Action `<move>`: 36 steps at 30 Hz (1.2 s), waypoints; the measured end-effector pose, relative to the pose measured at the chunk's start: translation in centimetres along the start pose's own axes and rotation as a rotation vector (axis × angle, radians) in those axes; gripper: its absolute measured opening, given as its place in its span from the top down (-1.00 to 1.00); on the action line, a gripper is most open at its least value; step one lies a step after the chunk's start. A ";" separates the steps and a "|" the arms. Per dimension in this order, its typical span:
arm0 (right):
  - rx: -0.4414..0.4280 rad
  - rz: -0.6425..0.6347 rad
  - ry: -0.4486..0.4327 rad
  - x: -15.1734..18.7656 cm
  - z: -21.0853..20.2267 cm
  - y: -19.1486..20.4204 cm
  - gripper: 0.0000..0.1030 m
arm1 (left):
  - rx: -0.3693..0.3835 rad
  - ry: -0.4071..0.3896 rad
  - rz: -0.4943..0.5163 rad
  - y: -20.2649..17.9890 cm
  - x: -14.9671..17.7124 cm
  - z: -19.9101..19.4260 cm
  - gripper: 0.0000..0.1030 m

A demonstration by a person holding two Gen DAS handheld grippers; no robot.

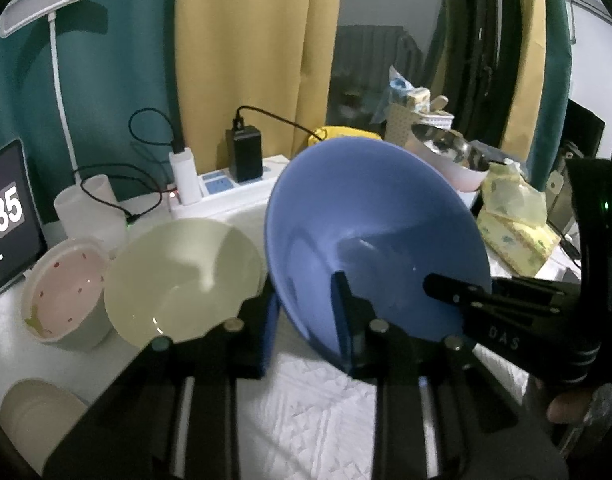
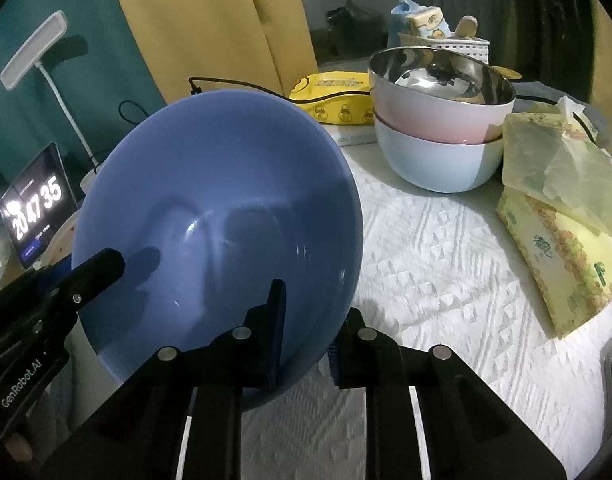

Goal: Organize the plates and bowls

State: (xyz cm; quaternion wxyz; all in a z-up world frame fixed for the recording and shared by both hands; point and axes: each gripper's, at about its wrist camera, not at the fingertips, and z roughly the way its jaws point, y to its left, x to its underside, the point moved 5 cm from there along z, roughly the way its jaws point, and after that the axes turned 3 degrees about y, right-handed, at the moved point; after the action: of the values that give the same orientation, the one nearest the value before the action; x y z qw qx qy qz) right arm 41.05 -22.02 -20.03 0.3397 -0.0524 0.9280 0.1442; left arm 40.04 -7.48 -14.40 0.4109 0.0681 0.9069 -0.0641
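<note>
I have both tongs, left [image 1: 306,312] and right [image 2: 306,324], clamped on the blue bowl's [image 1: 369,224] rim, tilted above the bench [image 2: 445,280]; next I'd carry it to a stack.

A home, clearly: yellow curtains [image 1: 258,40] hanging behind a table under a white quilted cloth [image 2: 445,280], a desk lamp [image 1: 54,0], tissue packs [image 2: 561,240] (very lived-in), stacked bowls [image 2: 437,120].

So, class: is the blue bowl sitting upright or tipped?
Tipped. The blue bowl is tilted with its opening facing both cameras, its rim pinched by the left hand-held gripper and right hand-held gripper.
</note>
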 end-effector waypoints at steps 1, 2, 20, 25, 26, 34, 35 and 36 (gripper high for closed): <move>0.001 0.001 -0.002 0.0 -0.1 0.0 0.62 | 0.001 -0.002 0.000 0.0 0.0 -0.2 0.49; 0.001 0.001 -0.003 -0.1 -0.2 -0.1 0.62 | 0.001 -0.004 0.000 0.0 0.0 -0.4 0.49; 0.010 -0.003 -0.032 1.4 -4.1 0.6 0.62 | 0.020 -0.033 -0.005 -0.2 1.4 -4.5 0.49; 0.011 -0.008 -0.038 2.2 -5.3 1.2 0.62 | 0.027 -0.032 -0.016 -0.1 2.1 -5.5 0.49; 0.011 -0.008 -0.039 2.3 -5.5 1.3 0.62 | 0.028 -0.033 -0.017 -0.1 2.3 -5.9 0.49; 0.014 -0.020 -0.038 3.6 -7.0 2.1 0.62 | 0.035 -0.032 -0.027 -0.1 3.4 -7.4 0.49; 0.014 -0.022 -0.037 3.8 -7.2 2.2 0.62 | 0.036 -0.030 -0.029 -0.1 3.6 -7.6 0.49; 0.014 -0.023 -0.036 4.0 -7.4 2.3 0.62 | 0.037 -0.029 -0.031 0.0 3.9 -7.8 0.49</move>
State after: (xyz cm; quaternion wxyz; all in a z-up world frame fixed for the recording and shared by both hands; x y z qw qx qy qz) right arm 33.04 -22.09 -16.71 0.3584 -0.0579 0.9220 0.1345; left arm 31.79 -5.91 -12.24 0.4214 0.0607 0.9005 -0.0881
